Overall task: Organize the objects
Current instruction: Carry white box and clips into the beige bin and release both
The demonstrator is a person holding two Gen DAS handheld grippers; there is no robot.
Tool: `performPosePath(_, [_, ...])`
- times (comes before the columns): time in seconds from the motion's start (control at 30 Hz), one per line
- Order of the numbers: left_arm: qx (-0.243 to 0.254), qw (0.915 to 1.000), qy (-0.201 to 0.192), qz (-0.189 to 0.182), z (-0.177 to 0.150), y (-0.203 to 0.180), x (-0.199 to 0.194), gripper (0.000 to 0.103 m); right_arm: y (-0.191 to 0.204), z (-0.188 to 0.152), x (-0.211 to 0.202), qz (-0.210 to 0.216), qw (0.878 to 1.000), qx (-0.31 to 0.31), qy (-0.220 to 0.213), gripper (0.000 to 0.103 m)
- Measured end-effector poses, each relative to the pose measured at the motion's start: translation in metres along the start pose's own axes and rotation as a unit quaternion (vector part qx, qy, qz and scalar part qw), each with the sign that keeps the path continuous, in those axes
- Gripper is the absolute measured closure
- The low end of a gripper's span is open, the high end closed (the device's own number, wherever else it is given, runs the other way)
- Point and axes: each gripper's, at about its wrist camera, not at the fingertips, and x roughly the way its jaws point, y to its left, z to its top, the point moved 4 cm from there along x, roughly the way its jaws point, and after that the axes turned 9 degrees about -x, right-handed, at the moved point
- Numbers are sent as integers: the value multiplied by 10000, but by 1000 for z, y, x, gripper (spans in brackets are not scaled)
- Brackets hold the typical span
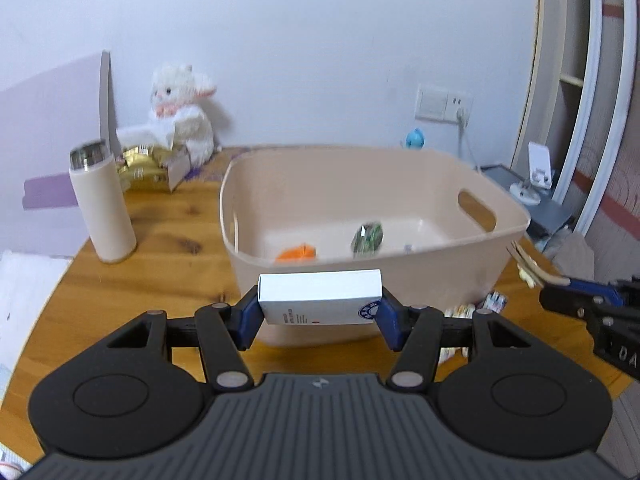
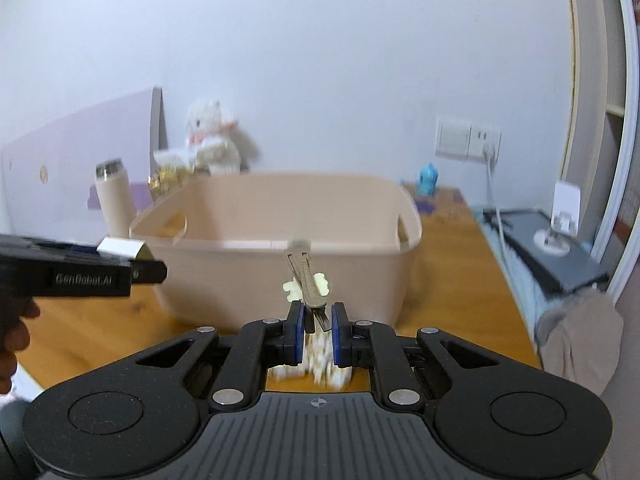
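My left gripper (image 1: 320,312) is shut on a small white box (image 1: 320,298) and holds it level just in front of the near wall of the beige basket (image 1: 460,280). An orange item (image 1: 296,254) and a green item (image 1: 366,238) lie inside the basket. My right gripper (image 2: 316,328) is shut on a thin metal clip (image 2: 306,280) with a cream ornament, which points up toward the basket's (image 2: 360,280) near rim. In the left wrist view that clip (image 1: 528,260) sits at the basket's right corner. The white box (image 2: 120,249) shows at far left in the right wrist view.
On the wooden table (image 1: 168,264) stand a beige thermos (image 1: 104,208), a white plush rabbit (image 1: 180,108) and gold packets (image 1: 140,168) at back left. Small blurred packets (image 2: 312,368) lie under the right gripper. A blue figurine (image 2: 428,178) and a dark device (image 2: 552,248) are to the right.
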Motion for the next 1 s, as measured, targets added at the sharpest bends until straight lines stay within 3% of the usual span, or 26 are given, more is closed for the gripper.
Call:
performPosePath(0.3, [145,9994,-303,59,44,-14,20,43,-19,44,27,-180,9993,26,-328,90])
performPosePath(0.63, [248,9991,82,324,62,-24,91,43,-27,55,81,-392,9992,-119,-40,90])
performPosePath(0.87, [147,9973,636,325,51,-23,131,43,-26,43,116,-437,9978,-250,439,89])
performPosePath(1.0, [119,9966,748,323,46,-22,137,42,-26,38,124,-384,9972,-284,573,89])
